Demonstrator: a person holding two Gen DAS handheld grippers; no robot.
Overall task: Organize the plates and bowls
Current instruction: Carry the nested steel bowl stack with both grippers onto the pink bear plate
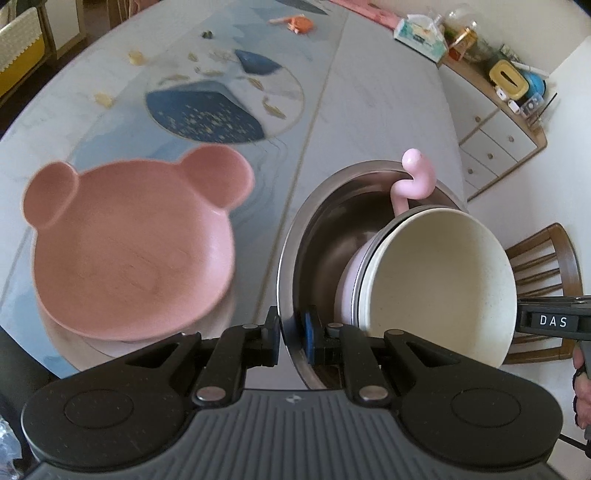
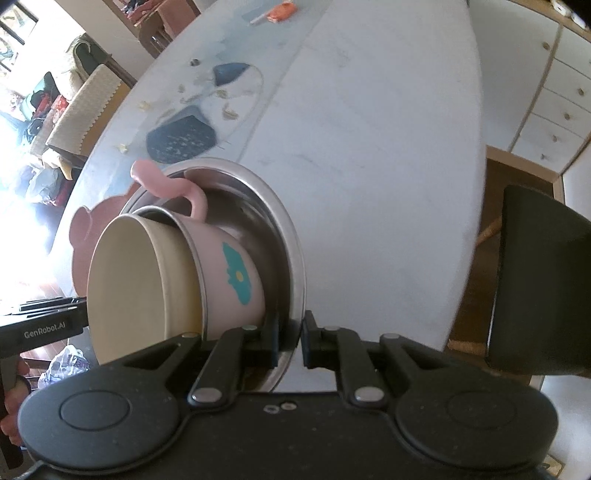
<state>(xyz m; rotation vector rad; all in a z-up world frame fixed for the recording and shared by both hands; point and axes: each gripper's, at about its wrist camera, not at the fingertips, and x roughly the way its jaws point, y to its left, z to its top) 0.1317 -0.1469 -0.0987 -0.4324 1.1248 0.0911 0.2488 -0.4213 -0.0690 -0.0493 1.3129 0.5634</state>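
A large steel bowl (image 1: 325,221) (image 2: 280,236) hangs tilted above the table, held by both grippers. My left gripper (image 1: 291,338) is shut on its near rim in the left wrist view; my right gripper (image 2: 291,341) is shut on the opposite rim in the right wrist view. Inside it lie a cream bowl (image 1: 439,273) (image 2: 125,280) nested in a pink cup (image 2: 229,273) with a teal flower and a curled pink handle (image 1: 413,177) (image 2: 166,184). A pink bear-shaped plate (image 1: 129,251) (image 2: 83,240) rests on the table to the left, stacked on another pale dish.
The marble-look table (image 1: 369,110) carries a blue and gold round pattern (image 1: 221,107), an orange wrapper (image 1: 301,24) far back and a tissue box (image 1: 419,35). A white drawer unit (image 1: 495,136) and a wooden chair (image 1: 543,266) stand to the right. A dark chair back (image 2: 535,280) is near.
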